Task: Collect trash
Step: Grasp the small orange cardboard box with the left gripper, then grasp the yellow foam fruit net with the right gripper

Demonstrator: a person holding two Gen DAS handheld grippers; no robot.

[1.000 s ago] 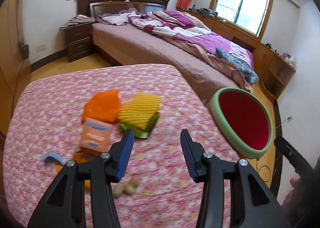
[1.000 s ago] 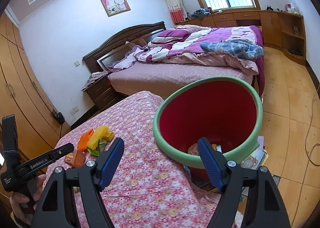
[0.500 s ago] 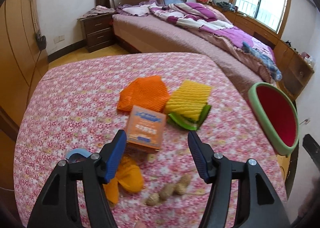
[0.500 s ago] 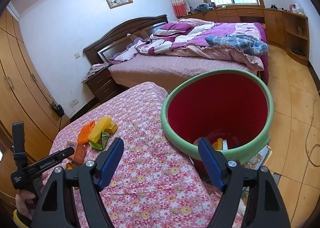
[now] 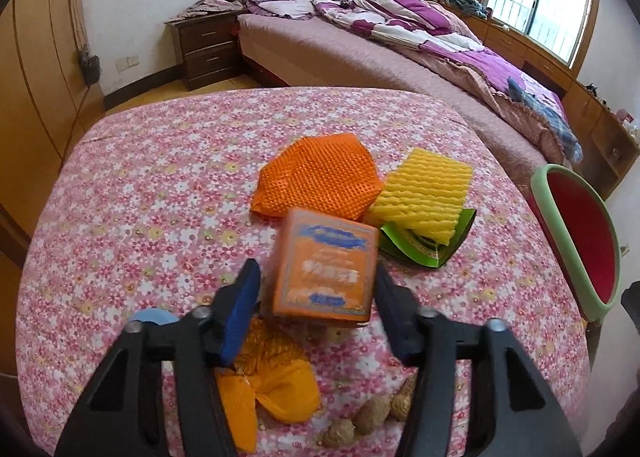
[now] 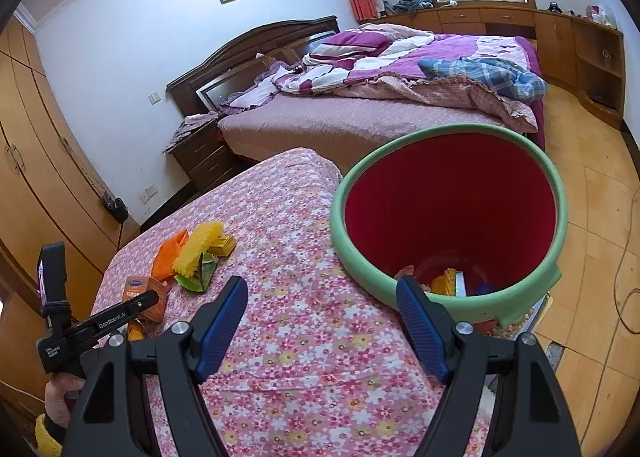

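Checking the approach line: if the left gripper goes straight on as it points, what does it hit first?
The orange box, already between the left gripper fingers, which have just been closing; contact unclear. Behind it lies the orange mesh.

Left gripper (image 5: 316, 289) jaws now astride box (image 5: 326, 263)

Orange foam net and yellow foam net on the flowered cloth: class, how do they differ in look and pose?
The orange foam net has a fine dimpled grid; the yellow foam net has wavy ridges. The orange one lies on the cloth; the yellow one rests partly on a green wrapper. Both are soft foam sleeves, lying side by side.
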